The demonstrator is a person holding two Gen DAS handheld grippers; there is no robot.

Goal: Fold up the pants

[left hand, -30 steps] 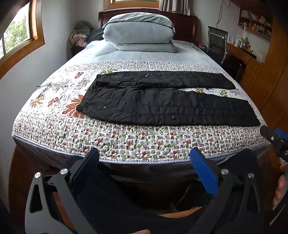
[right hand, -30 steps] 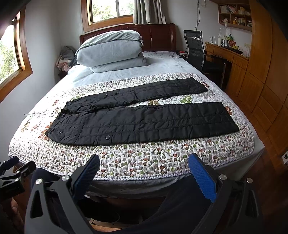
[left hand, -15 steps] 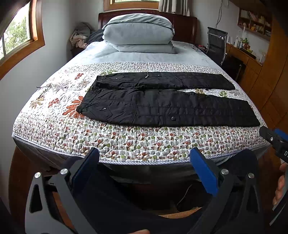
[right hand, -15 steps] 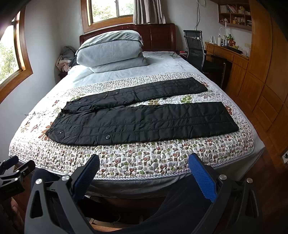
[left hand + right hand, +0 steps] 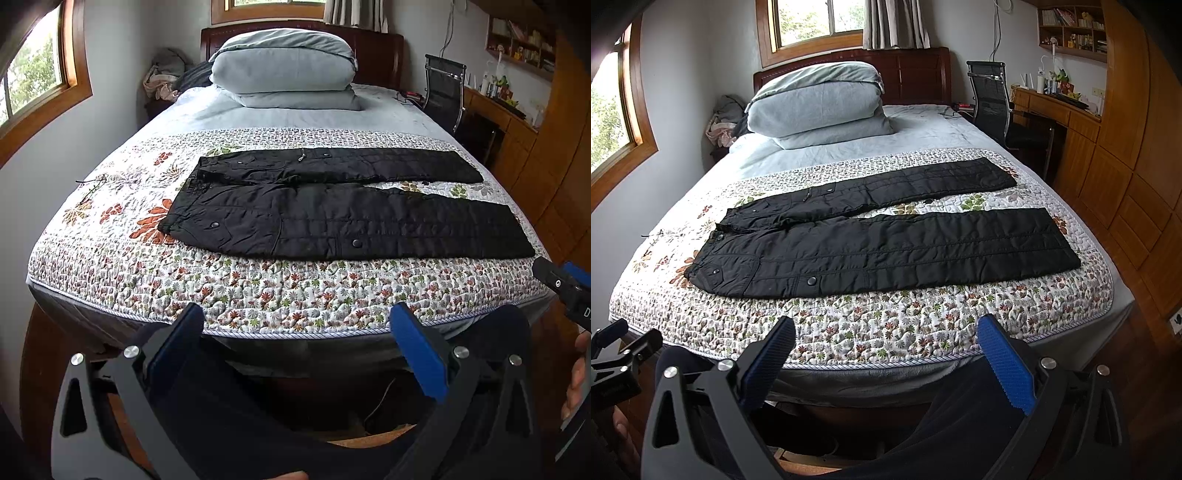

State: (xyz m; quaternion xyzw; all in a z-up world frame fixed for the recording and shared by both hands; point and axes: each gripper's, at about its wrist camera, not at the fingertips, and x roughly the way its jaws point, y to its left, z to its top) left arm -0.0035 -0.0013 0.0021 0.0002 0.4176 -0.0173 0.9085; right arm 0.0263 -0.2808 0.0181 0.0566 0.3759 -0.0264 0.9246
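Black quilted pants (image 5: 343, 218) lie flat across the floral quilt (image 5: 258, 291) on the bed, waist to the left, both legs spread apart toward the right; they also show in the right wrist view (image 5: 886, 247). My left gripper (image 5: 295, 343) is open and empty, held in front of the bed's near edge, well short of the pants. My right gripper (image 5: 886, 350) is open and empty, also before the near edge. Each gripper shows at the other view's edge.
Folded grey bedding (image 5: 284, 70) is stacked at the headboard. A black office chair (image 5: 993, 99) and wooden desk (image 5: 1060, 114) stand right of the bed. Wooden cabinets (image 5: 1137, 184) line the right wall. Clothes (image 5: 162, 77) are piled at the far left corner.
Both grippers have barely shifted; the view has drifted slightly. The pants lie as before and both grippers stay open.
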